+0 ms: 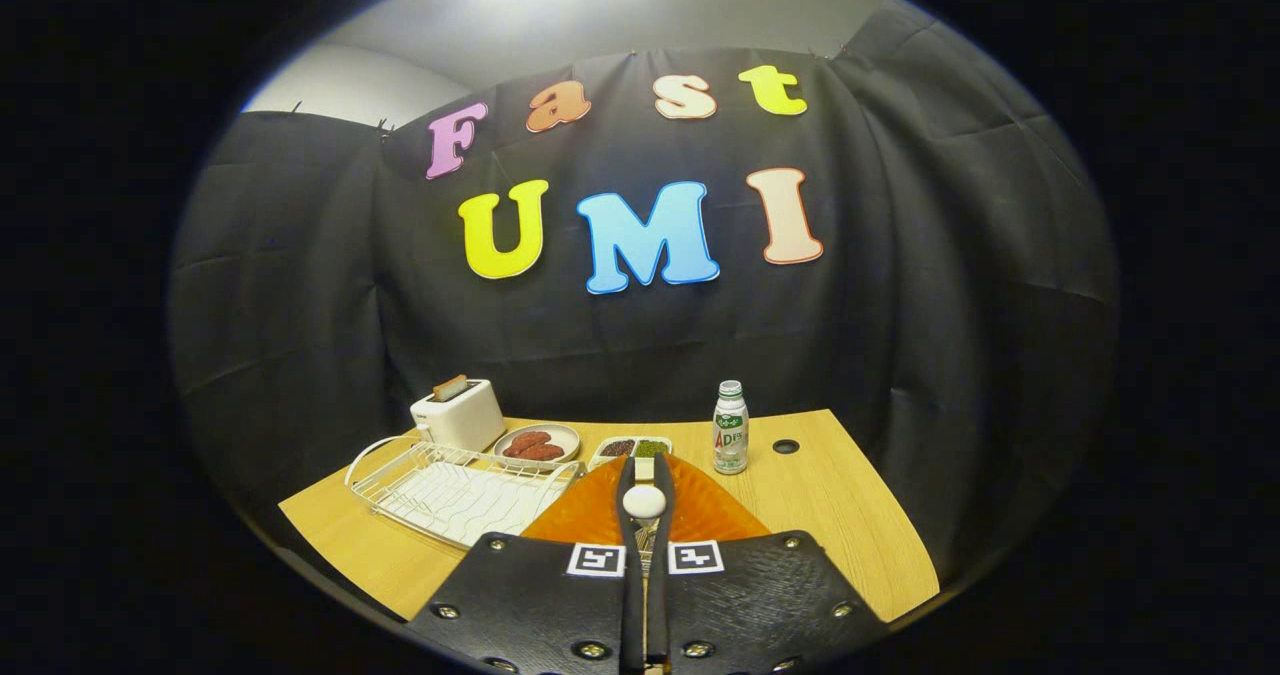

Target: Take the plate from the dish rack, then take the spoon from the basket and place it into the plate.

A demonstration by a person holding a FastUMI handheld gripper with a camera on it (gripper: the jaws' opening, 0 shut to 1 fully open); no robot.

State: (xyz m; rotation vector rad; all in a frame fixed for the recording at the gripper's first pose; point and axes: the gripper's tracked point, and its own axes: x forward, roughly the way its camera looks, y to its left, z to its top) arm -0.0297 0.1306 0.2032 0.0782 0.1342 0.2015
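Note:
An orange ribbed plate (585,517) lies on the wooden table right under my fingers. My gripper (645,467) hangs over the plate's middle, its fingers drawn close together and shut on a spoon (644,501). The spoon's white oval bowl shows between the fingers, and a short pale end of it pokes out at the fingertips. The white wire dish rack (455,490) stands just left of the plate with nothing in it.
Behind the rack stands a white toaster (458,415) with a slice in it. Beside it are a small plate of sausages (537,444) and a tray of dark and green food (632,447). A small bottle (731,428) and a cable hole (786,446) are at the back right.

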